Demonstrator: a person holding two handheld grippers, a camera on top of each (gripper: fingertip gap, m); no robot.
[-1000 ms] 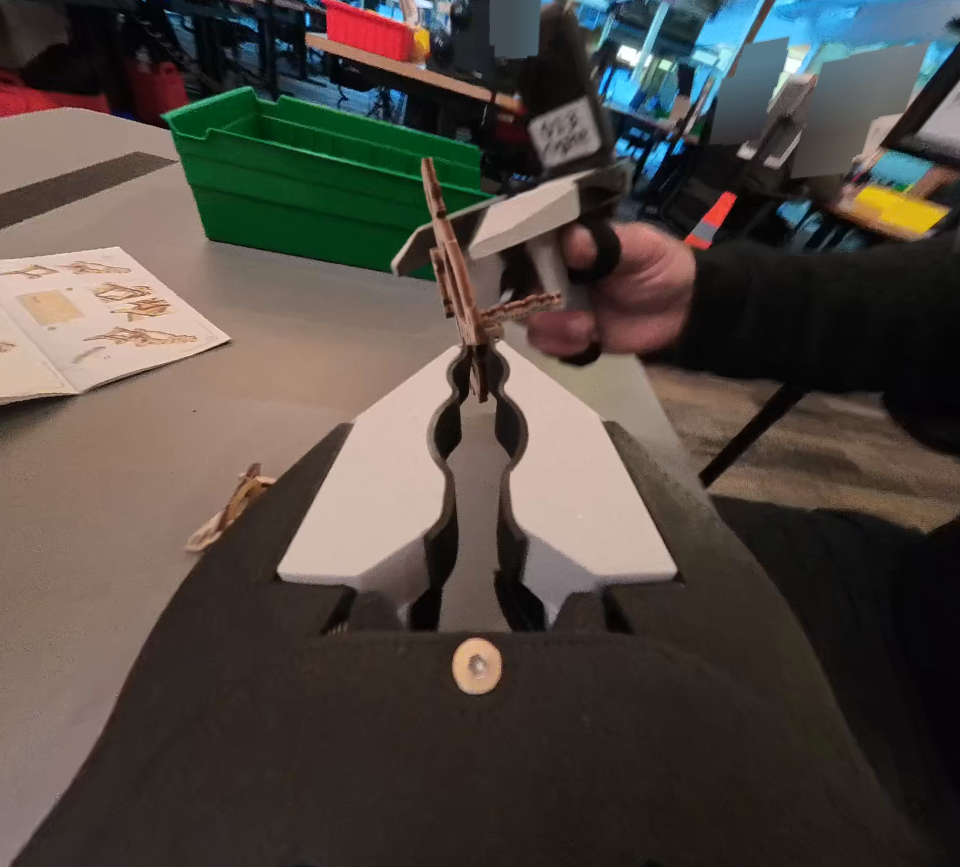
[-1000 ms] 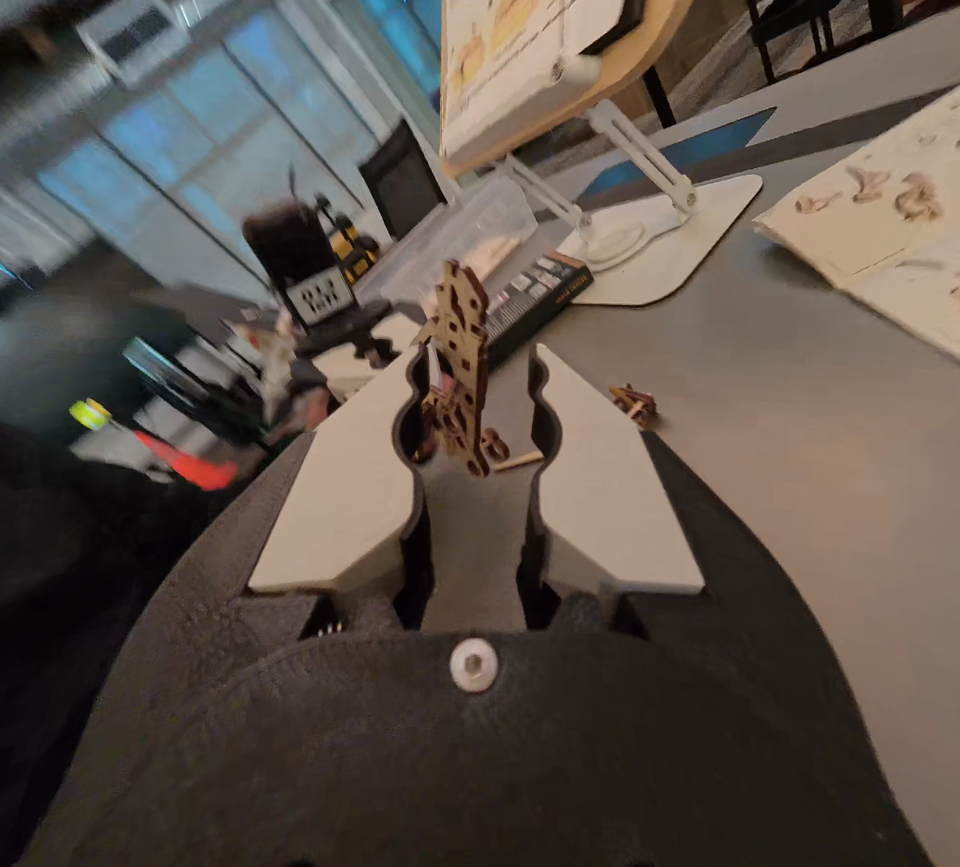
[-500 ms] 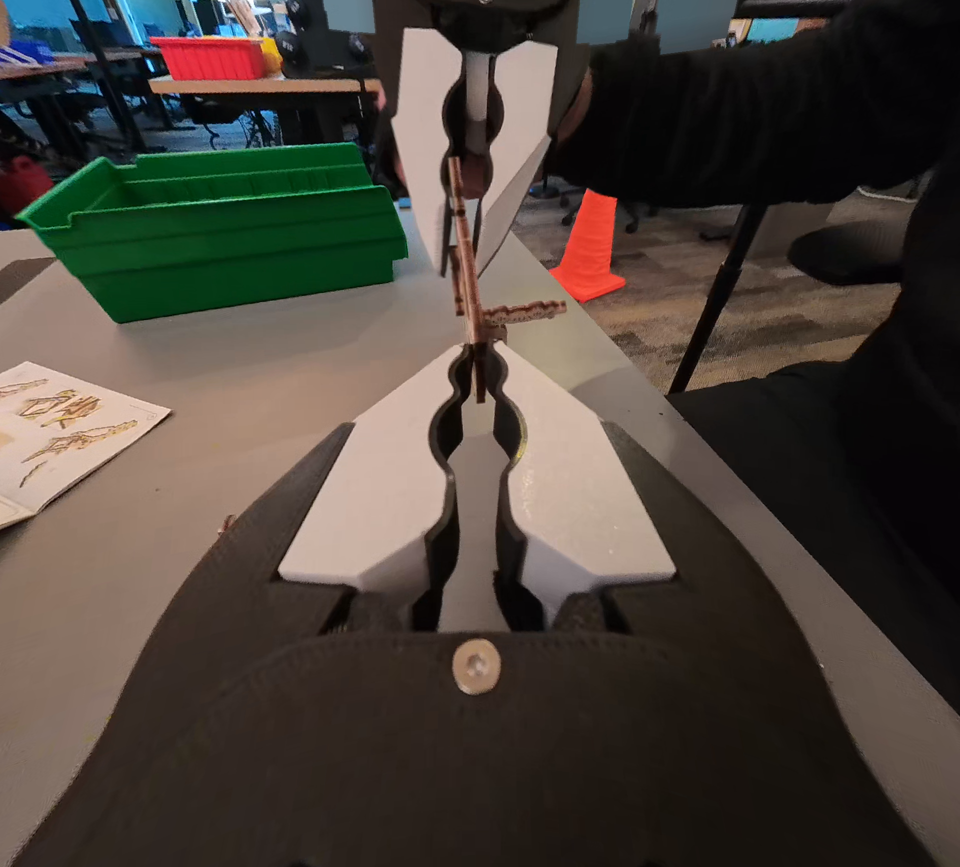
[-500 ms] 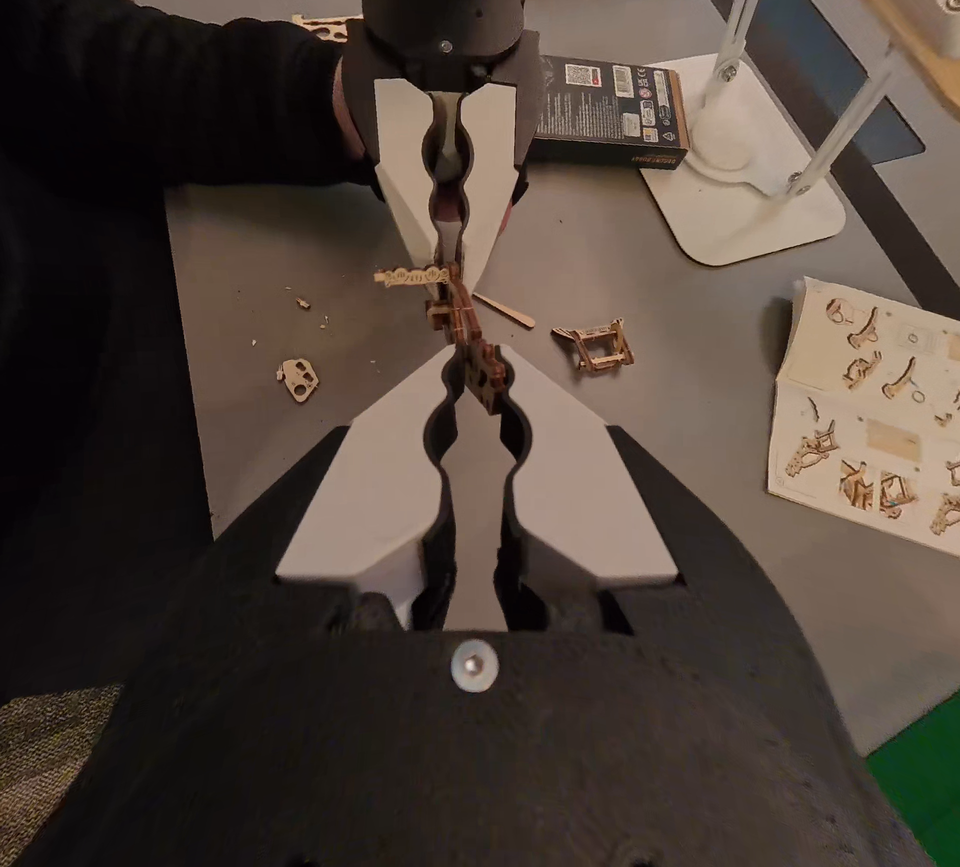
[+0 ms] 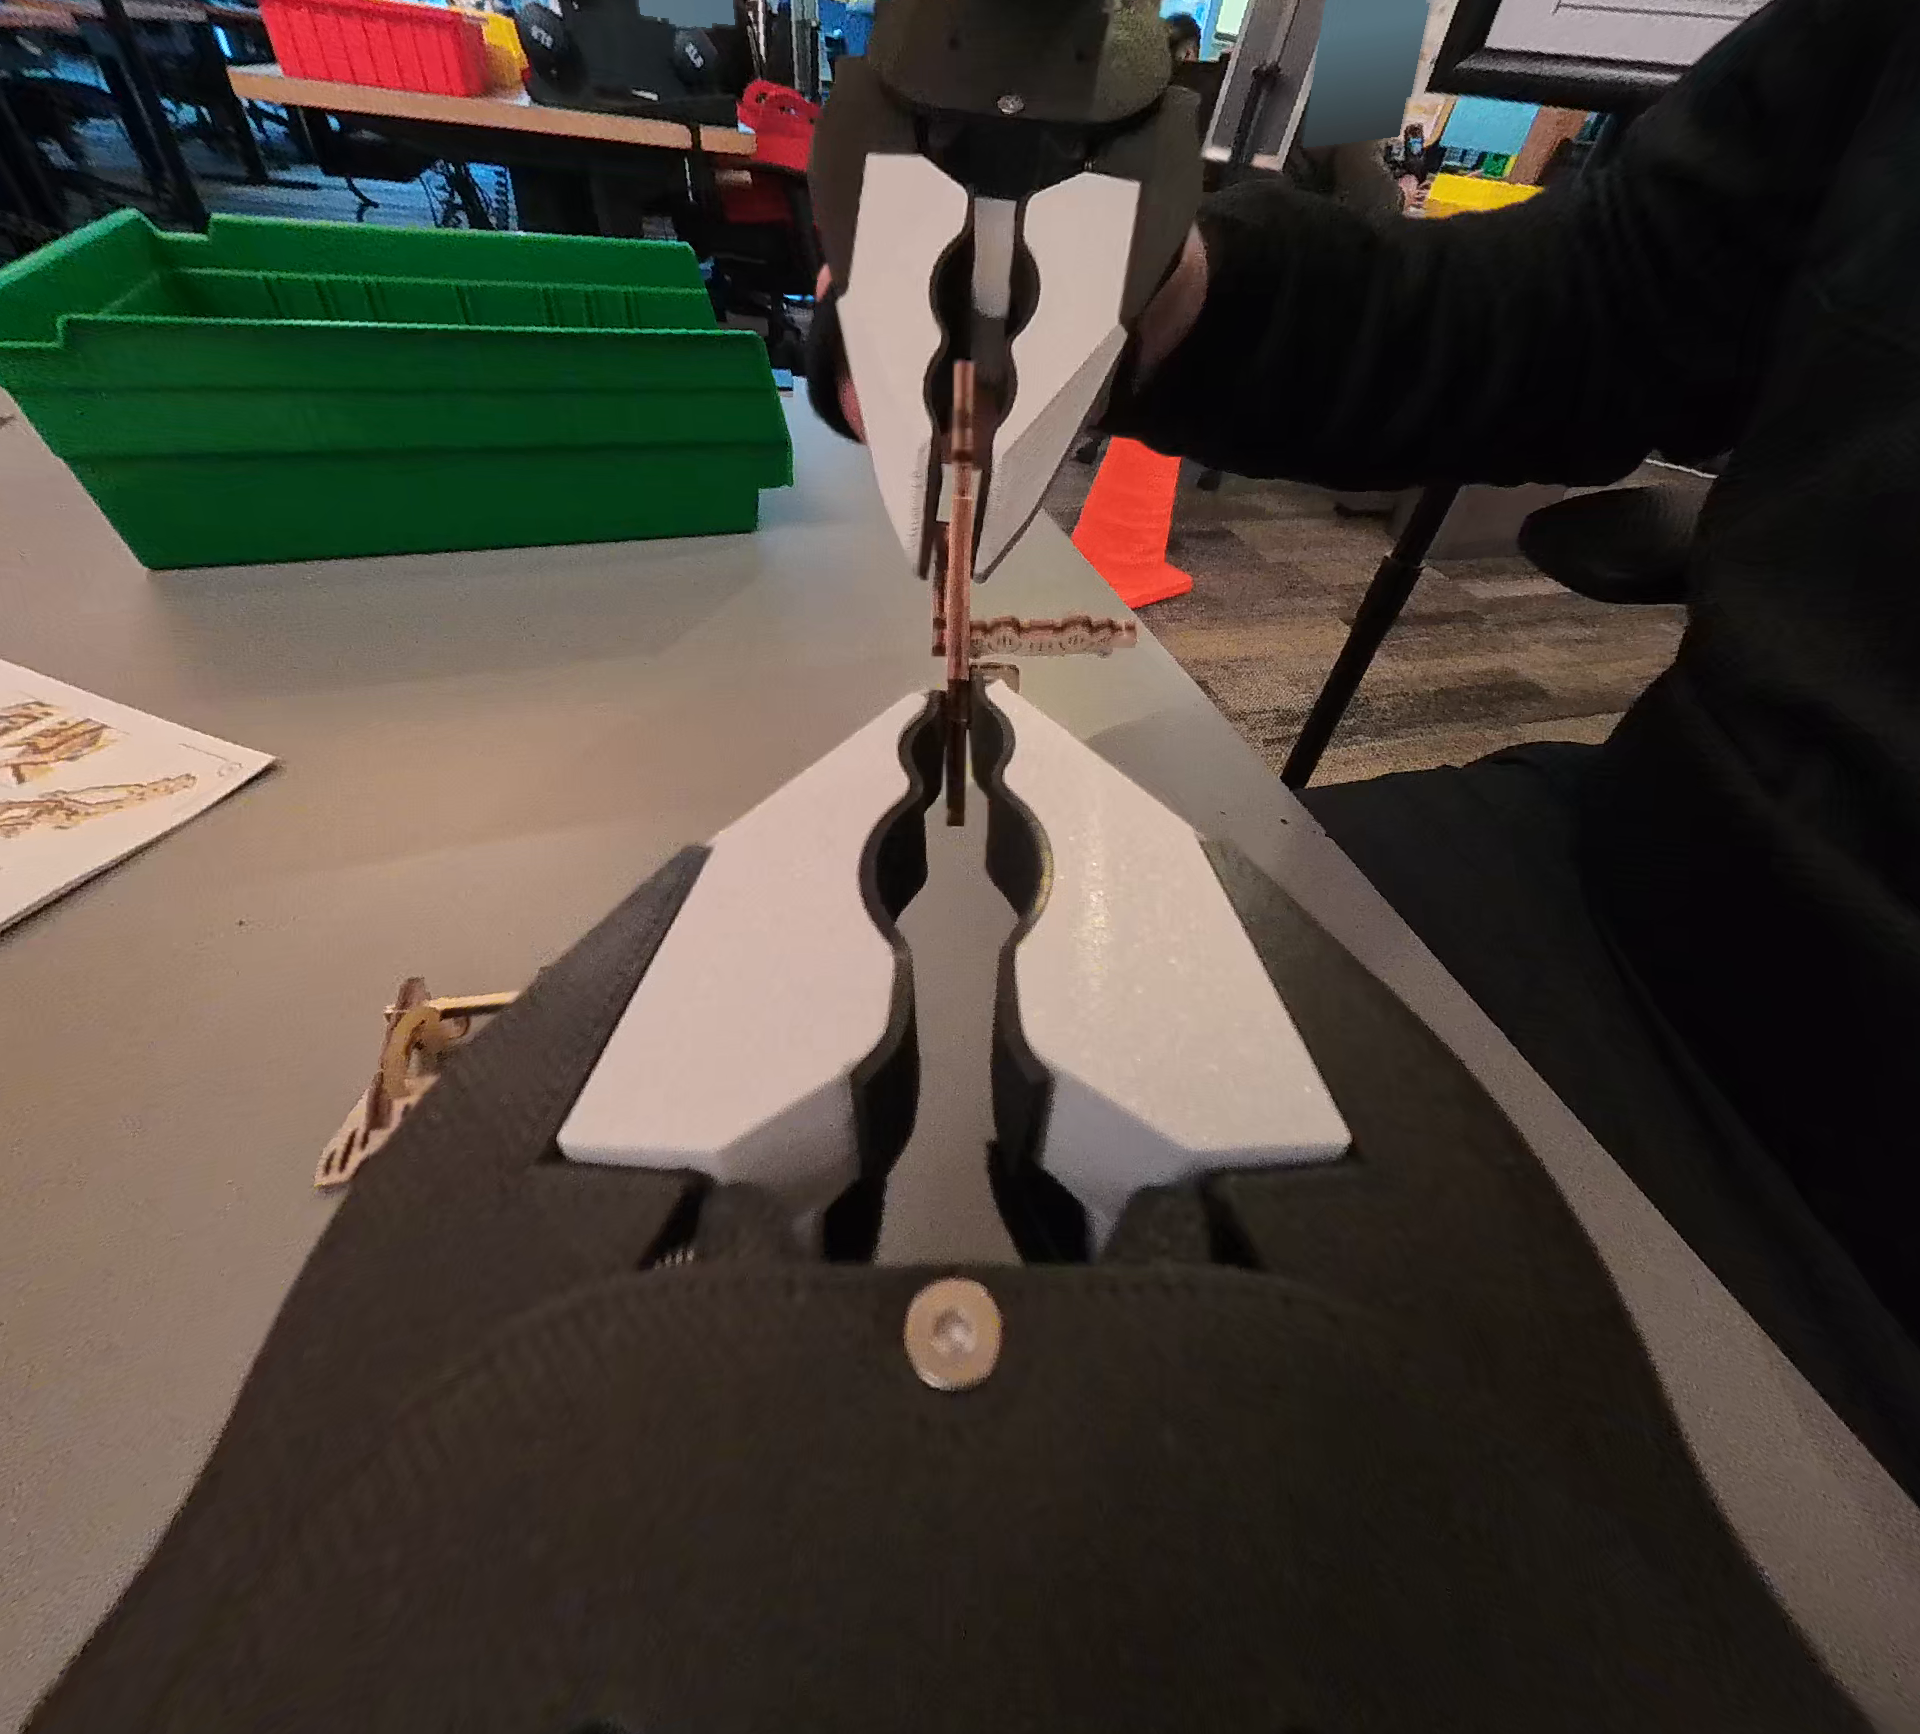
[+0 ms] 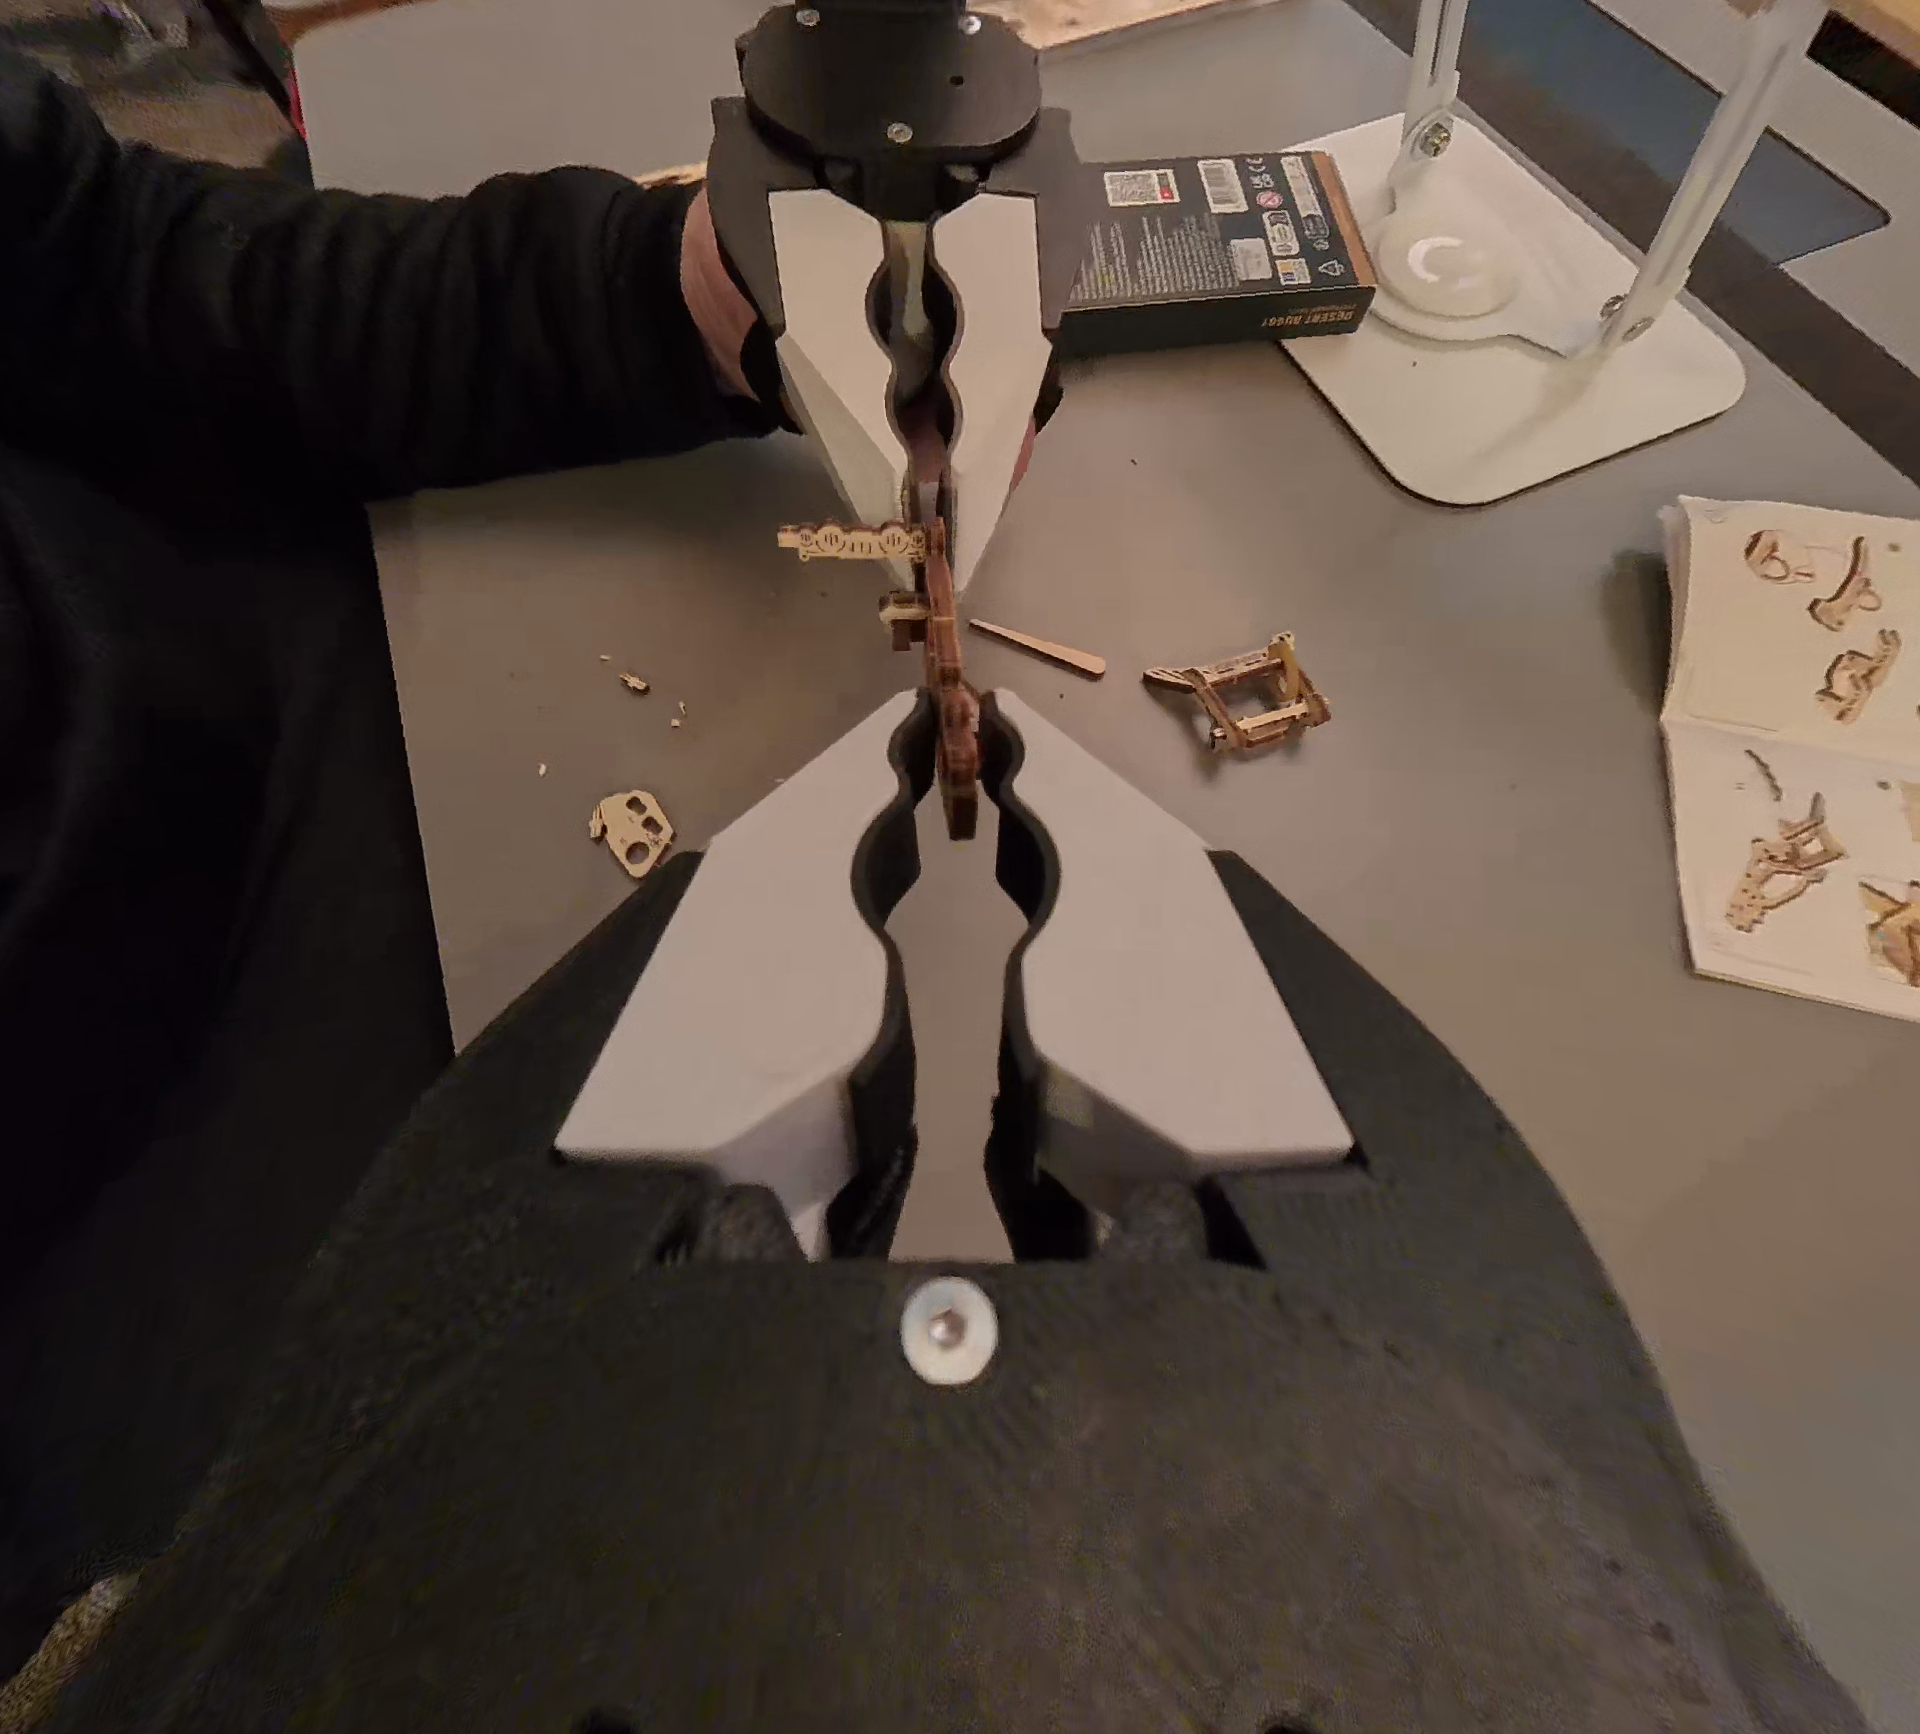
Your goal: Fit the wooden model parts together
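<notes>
My left gripper is shut on the near end of a thin wooden model part, seen edge-on. My right gripper faces it head-on from the far side, shut on the other end of the wooden assembly. A pale toothed crosspiece sticks out sideways between the two sets of fingertips. In the right wrist view, my right gripper grips a brown perforated plate. My left gripper holds the far piece, with the crosspiece to its left. The assembly hangs above the grey table.
A green bin stands at the back left. An instruction booklet, a small wooden frame, a stick, a loose flat piece, a black box and a white stand base lie on the table. The table edge runs close on the right. Less than 4 cm separates the two grippers' tips.
A second ago the right gripper was angled off to the side. It has swung round to face the left gripper tip to tip, and both now grip the wooden assembly in one line.
</notes>
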